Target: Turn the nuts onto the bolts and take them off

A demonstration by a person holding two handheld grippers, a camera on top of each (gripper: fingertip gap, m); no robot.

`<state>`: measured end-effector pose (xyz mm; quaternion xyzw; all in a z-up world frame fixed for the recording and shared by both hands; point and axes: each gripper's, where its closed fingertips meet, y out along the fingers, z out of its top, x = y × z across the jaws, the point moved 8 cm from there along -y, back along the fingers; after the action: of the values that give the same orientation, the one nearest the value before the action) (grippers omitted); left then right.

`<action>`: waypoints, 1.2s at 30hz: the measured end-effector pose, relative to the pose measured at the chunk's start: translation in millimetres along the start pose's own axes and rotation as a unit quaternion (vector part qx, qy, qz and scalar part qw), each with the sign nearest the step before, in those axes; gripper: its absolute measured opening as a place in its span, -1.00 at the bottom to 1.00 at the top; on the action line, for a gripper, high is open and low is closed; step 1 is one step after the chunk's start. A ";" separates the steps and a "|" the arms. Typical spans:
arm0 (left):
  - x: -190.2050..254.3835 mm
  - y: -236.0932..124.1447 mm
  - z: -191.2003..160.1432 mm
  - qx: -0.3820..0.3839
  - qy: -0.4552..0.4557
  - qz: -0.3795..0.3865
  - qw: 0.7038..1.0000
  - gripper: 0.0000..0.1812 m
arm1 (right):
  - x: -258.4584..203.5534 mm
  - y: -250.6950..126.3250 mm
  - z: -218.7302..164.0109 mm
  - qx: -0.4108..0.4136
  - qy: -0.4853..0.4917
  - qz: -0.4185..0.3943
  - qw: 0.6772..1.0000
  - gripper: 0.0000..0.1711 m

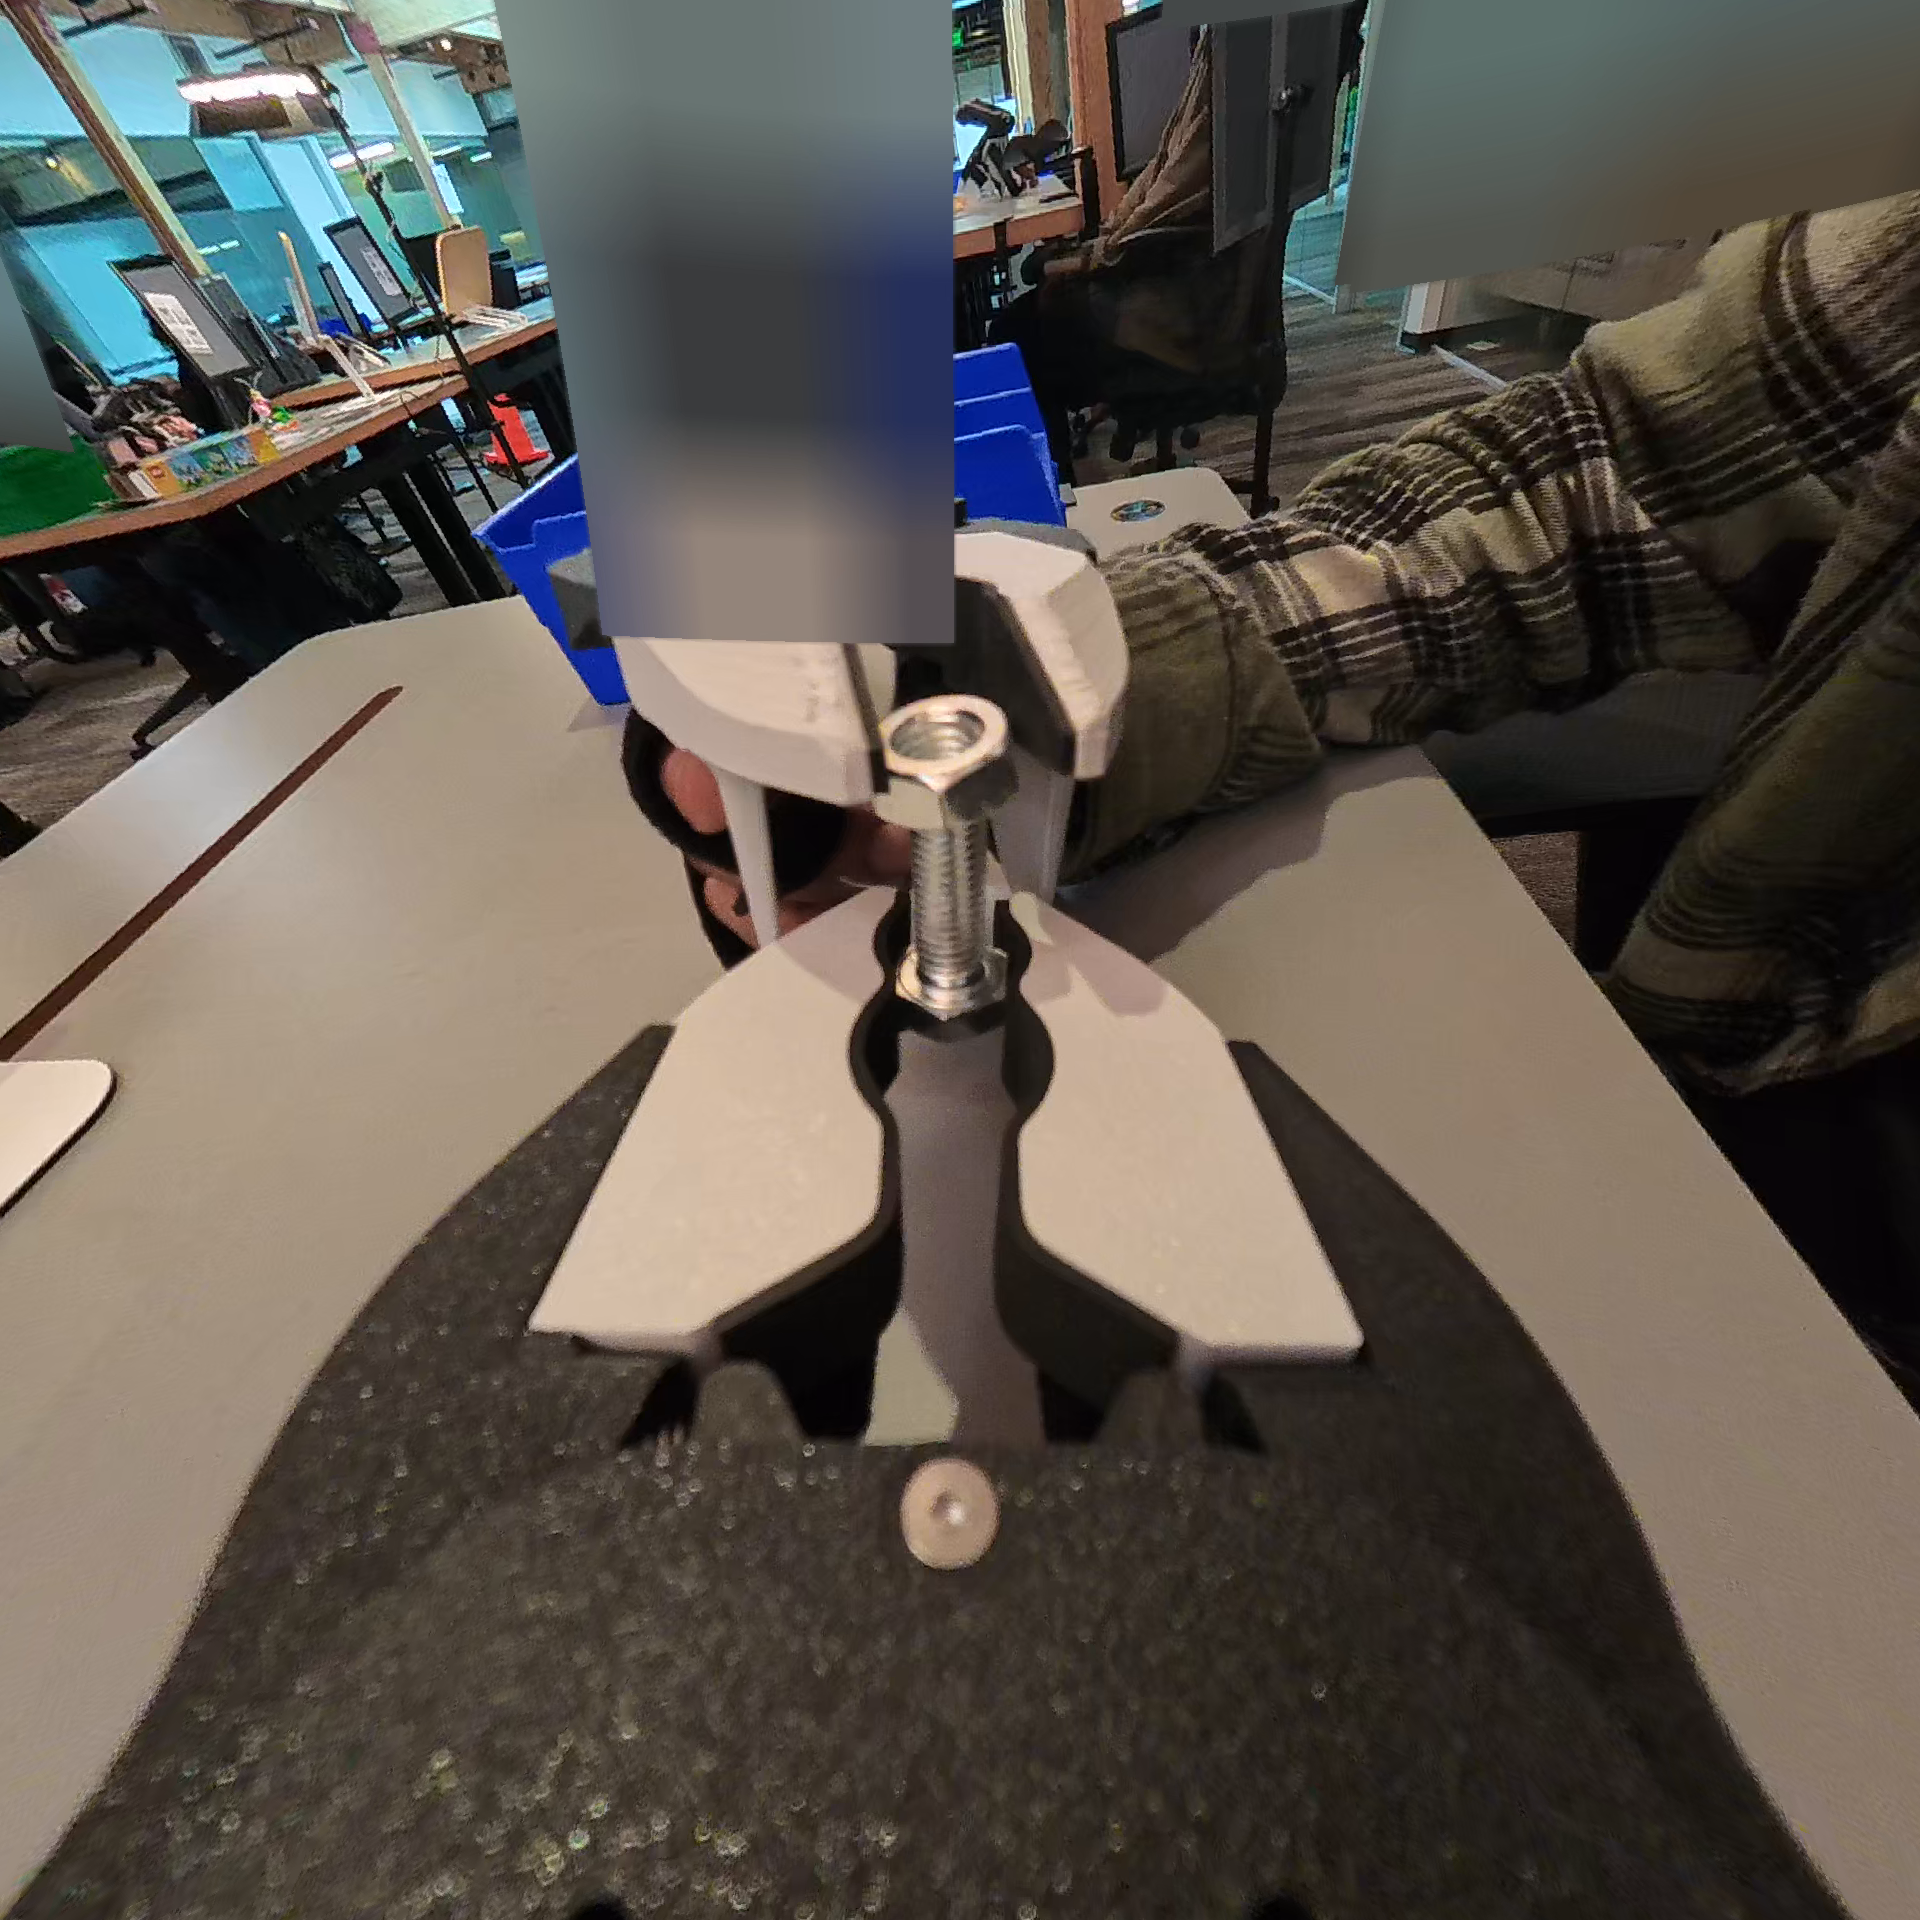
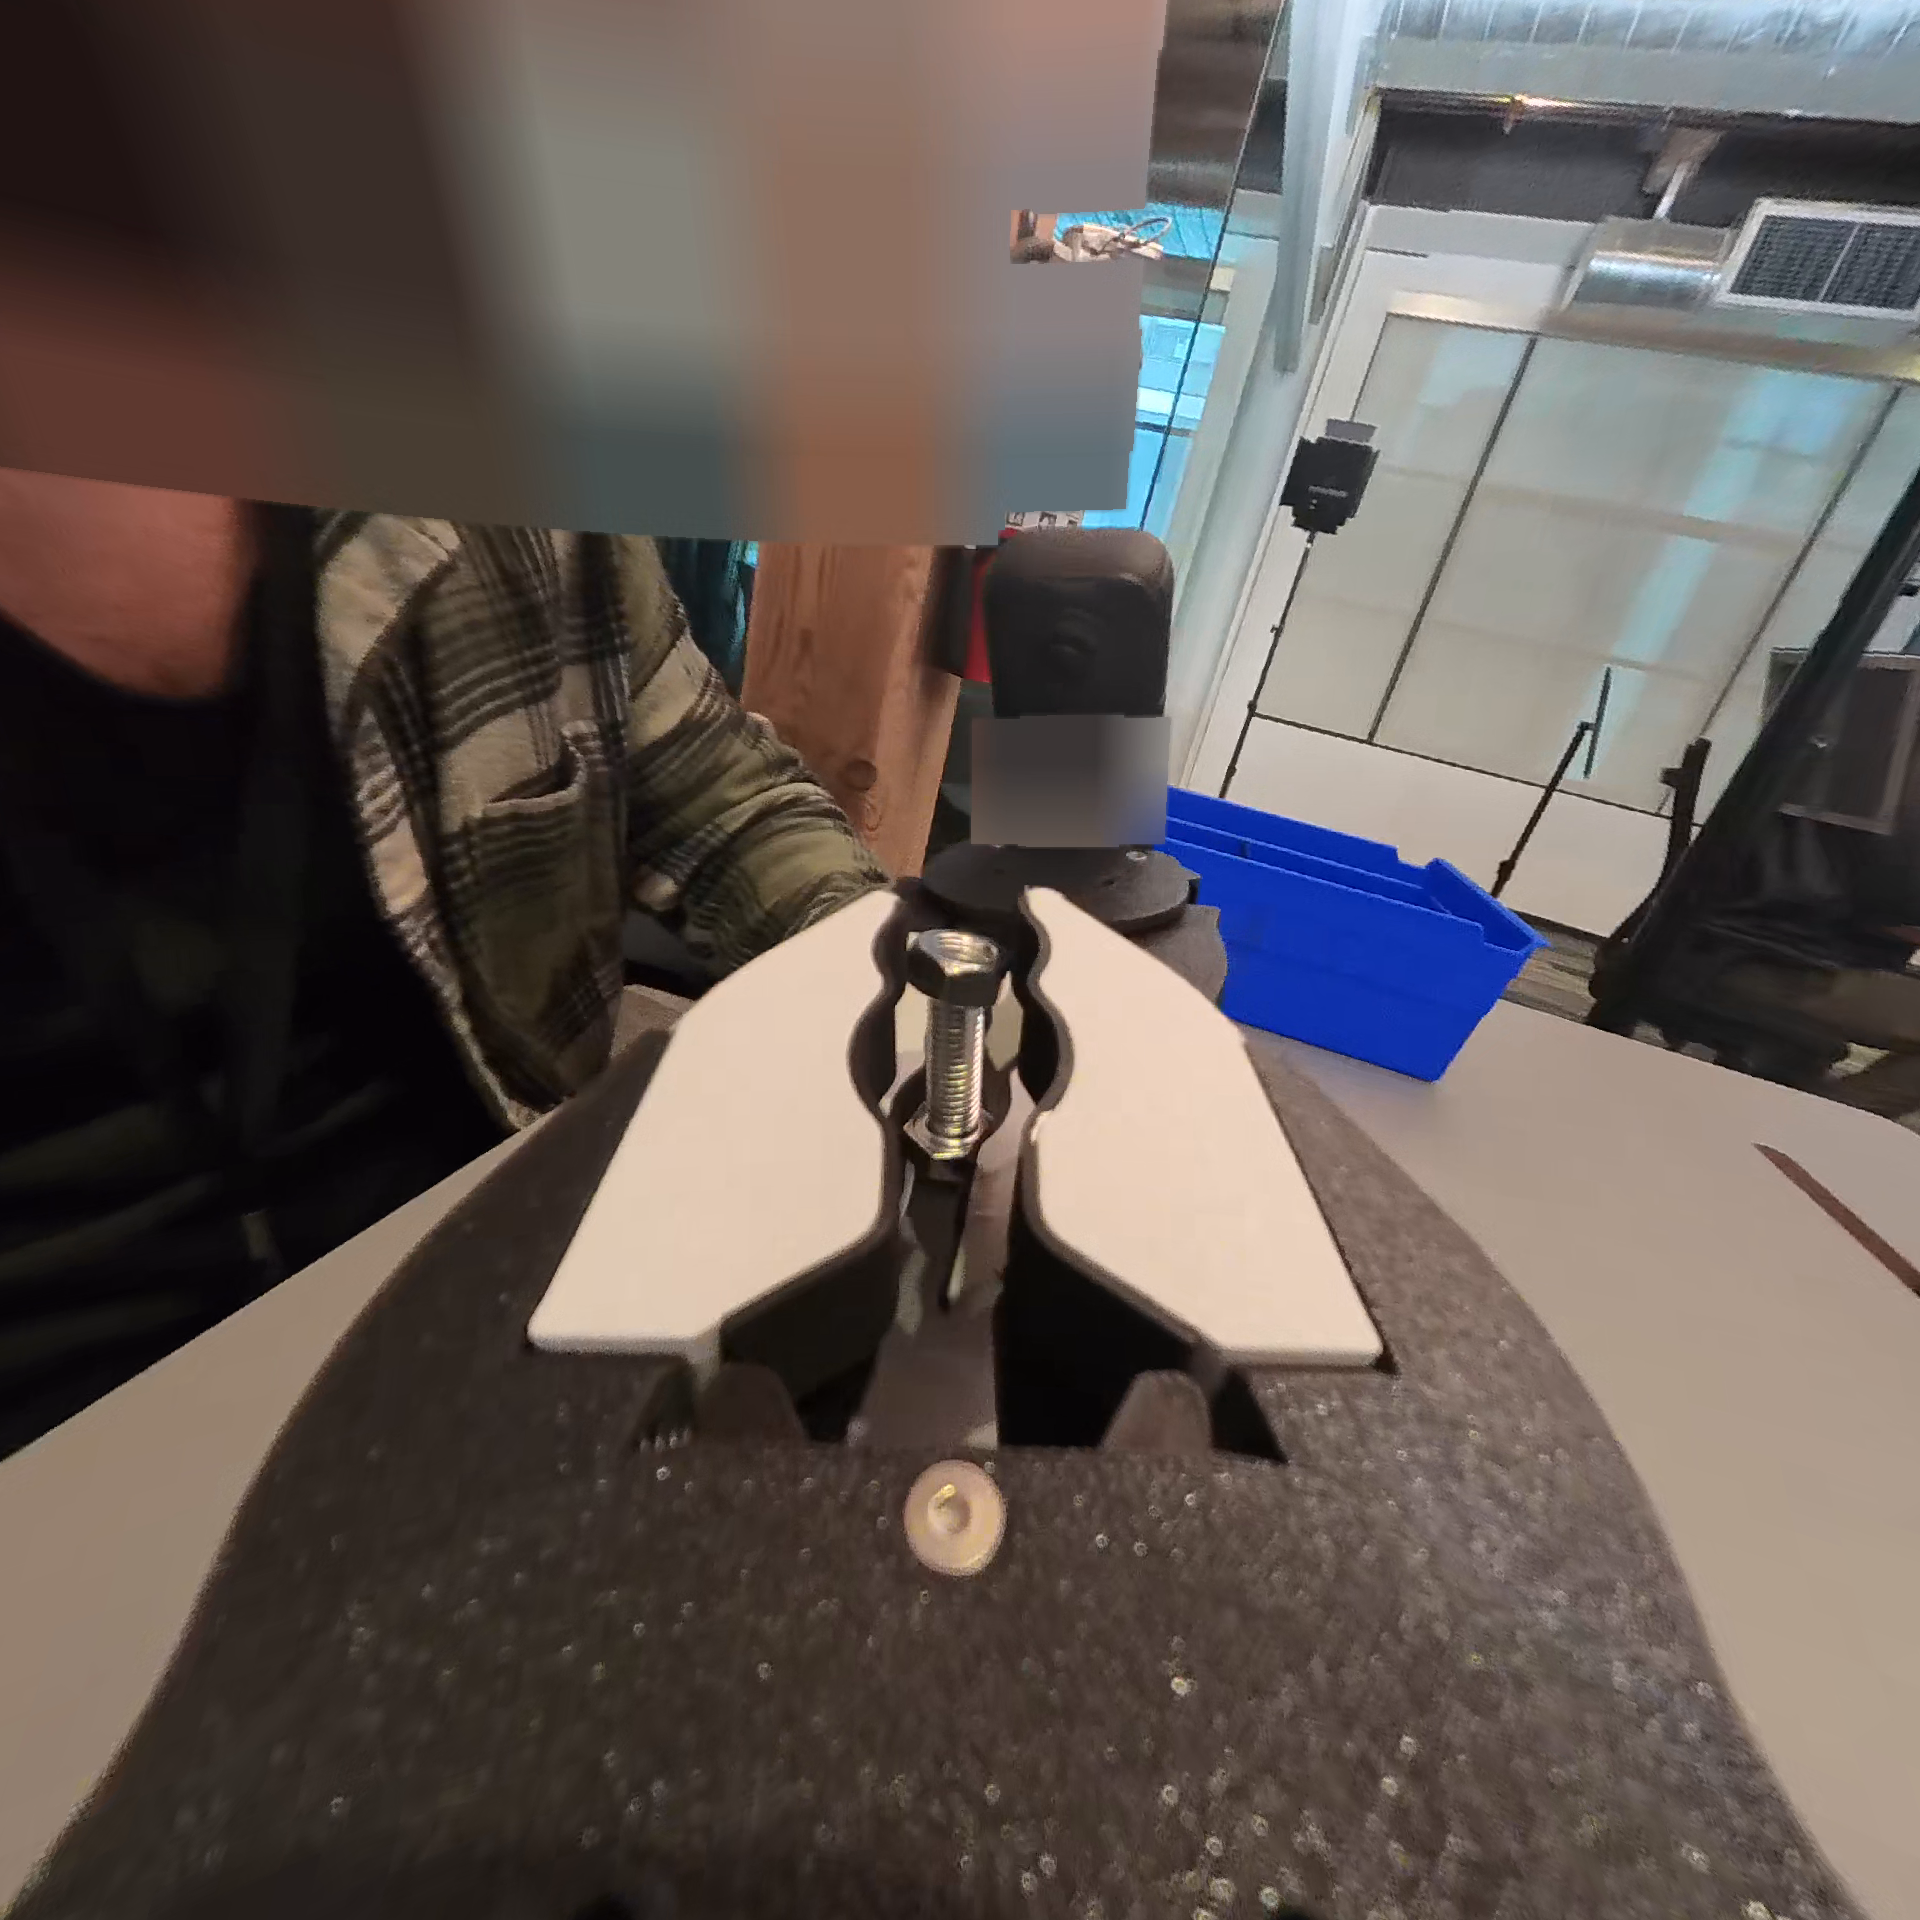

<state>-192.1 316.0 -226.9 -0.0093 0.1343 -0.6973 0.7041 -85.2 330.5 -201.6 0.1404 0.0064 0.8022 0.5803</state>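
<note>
A silver bolt (image 1: 951, 894) stands upright, head down and thread up. My left gripper (image 1: 951, 961) is shut on the bolt's hex head (image 1: 948, 992) just above the grey table (image 1: 312, 935). A silver nut (image 1: 940, 753) sits on the top end of the thread. My right gripper (image 2: 961, 935) is shut on the nut (image 2: 954, 961), facing the left gripper from the far side; it also shows in the left wrist view (image 1: 951, 727). The bolt (image 2: 951, 1070) runs down between its fingers. The left gripper's black camera mount (image 2: 1081, 644) rises behind.
A blue bin (image 1: 530, 551) stands at the table's far edge and also shows in the right wrist view (image 2: 1351, 956). A person's plaid sleeve (image 1: 1455, 582) lies across the right side. A white flat piece (image 1: 42, 1112) lies at the left edge, near a dark slot (image 1: 208, 862). The left gripper's tips are roughly 7 centimeters from the right gripper's.
</note>
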 end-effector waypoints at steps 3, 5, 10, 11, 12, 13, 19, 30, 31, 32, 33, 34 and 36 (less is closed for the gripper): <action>-0.8 0.2 -0.2 -0.002 -0.003 0.003 1.000 -0.84 | 0.8 -0.5 0.3 -0.002 -0.004 0.000 1.000 -0.79; -1.1 0.5 -0.3 -0.005 -0.004 0.006 1.000 -0.84 | 0.9 -1.1 0.3 -0.004 -0.006 -0.003 1.000 -0.79; -0.5 0.9 0.6 -0.006 -0.003 0.007 1.000 -0.84 | 0.1 -2.9 1.0 0.002 -0.010 -0.003 1.000 -0.79; -0.1 0.9 1.0 -0.005 -0.001 0.009 1.000 -0.84 | -0.3 -3.3 1.3 0.006 -0.013 -0.002 1.000 -0.79; 0.4 0.8 1.6 -0.003 0.001 0.009 1.000 -0.84 | -0.9 -3.6 1.5 0.010 -0.015 0.000 1.000 -0.79; 0.7 0.8 1.9 -0.002 0.002 0.008 1.000 -0.84 | -1.3 -3.7 1.5 0.014 -0.017 0.001 1.000 -0.79; -0.4 2.3 0.2 -0.007 -0.009 0.006 1.000 -0.84 | -2.3 -4.6 -0.7 0.014 -0.029 -0.003 0.999 -0.78; -6.5 3.4 -4.8 -0.021 -0.048 0.006 0.999 -0.84 | -0.7 -7.3 -3.1 0.006 -0.031 -0.019 0.999 -0.89; -6.5 4.0 -5.2 -0.023 -0.048 0.007 0.999 -0.84 | -0.2 -7.4 -3.4 0.005 -0.028 -0.021 0.999 -0.87; -6.6 4.3 -5.5 -0.025 -0.048 0.009 0.998 -0.84 | 0.0 -7.7 -3.1 0.007 -0.028 -0.024 0.999 -0.85; -6.9 4.5 -6.0 -0.027 -0.048 0.011 0.998 -0.84 | 0.3 -8.2 -2.0 0.010 -0.026 -0.029 0.999 -0.80; -7.6 4.4 -6.3 -0.029 -0.048 0.015 0.998 -0.84 | 1.2 -9.2 -0.7 0.016 -0.025 -0.036 0.999 -0.74; -10.8 2.8 -7.2 -0.032 -0.048 0.037 0.998 -0.84 | 6.1 -12.2 1.7 0.021 -0.015 -0.073 0.997 -0.52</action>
<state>-190.7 328.0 -232.5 -0.0606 0.1224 -0.6649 0.7343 -75.2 339.9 -200.7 0.1635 0.0253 0.7550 0.6345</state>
